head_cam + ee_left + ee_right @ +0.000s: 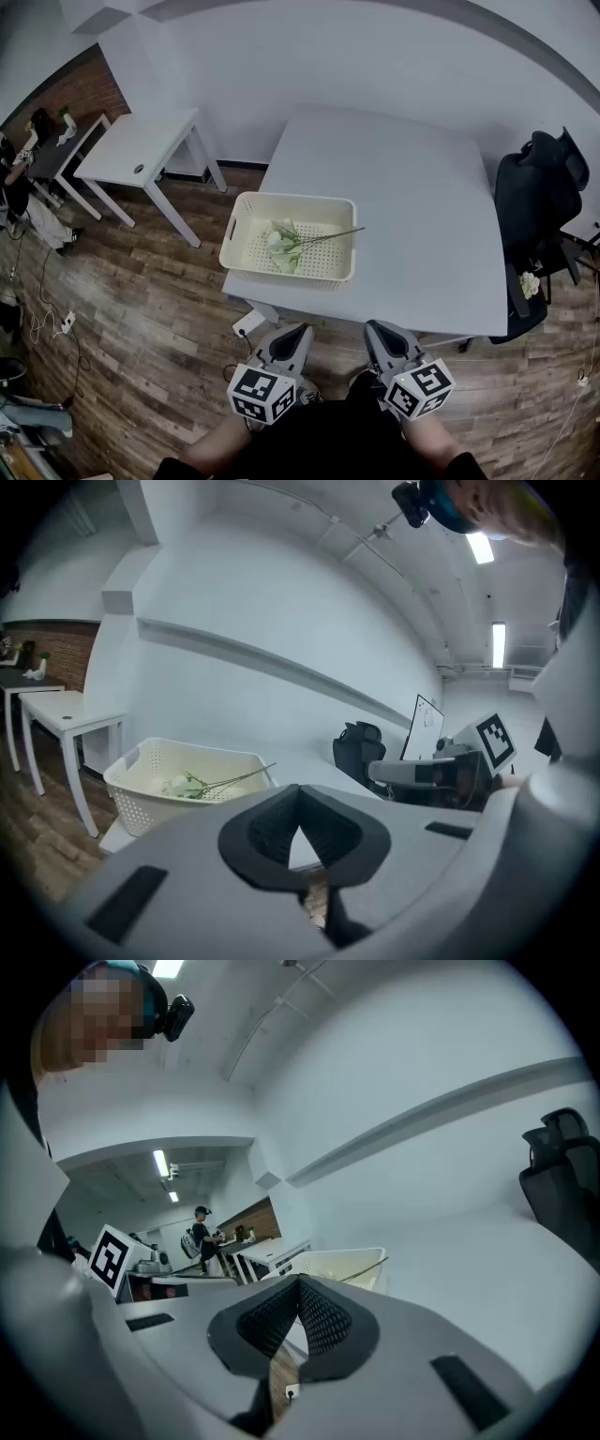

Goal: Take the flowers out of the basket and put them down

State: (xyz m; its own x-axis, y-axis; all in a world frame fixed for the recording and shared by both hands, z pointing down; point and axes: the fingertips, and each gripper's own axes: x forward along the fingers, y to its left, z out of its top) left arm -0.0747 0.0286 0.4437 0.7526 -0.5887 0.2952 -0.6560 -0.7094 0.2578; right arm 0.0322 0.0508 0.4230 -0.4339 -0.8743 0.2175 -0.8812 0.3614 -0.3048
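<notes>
A cream basket (246, 246) stands near the front left corner of the white table (412, 216). White flowers (281, 244) with green leaves lie in it, a long stem (328, 234) reaching over the right rim. Both grippers hang low in front of the table, away from the basket. My left gripper (292, 335) is shut with nothing in it, and my right gripper (377, 330) is shut and empty too. In the left gripper view the basket (150, 785) and flowers (187, 785) show beyond the jaws; the right gripper view catches the basket (342, 1265) rim.
A black office chair (539, 216) stands at the table's right side. A smaller white table (141, 150) stands to the left, over wooden floor (141, 309). A person (14, 187) is at a dark desk at the far left. A white power strip (248, 323) lies under the table's edge.
</notes>
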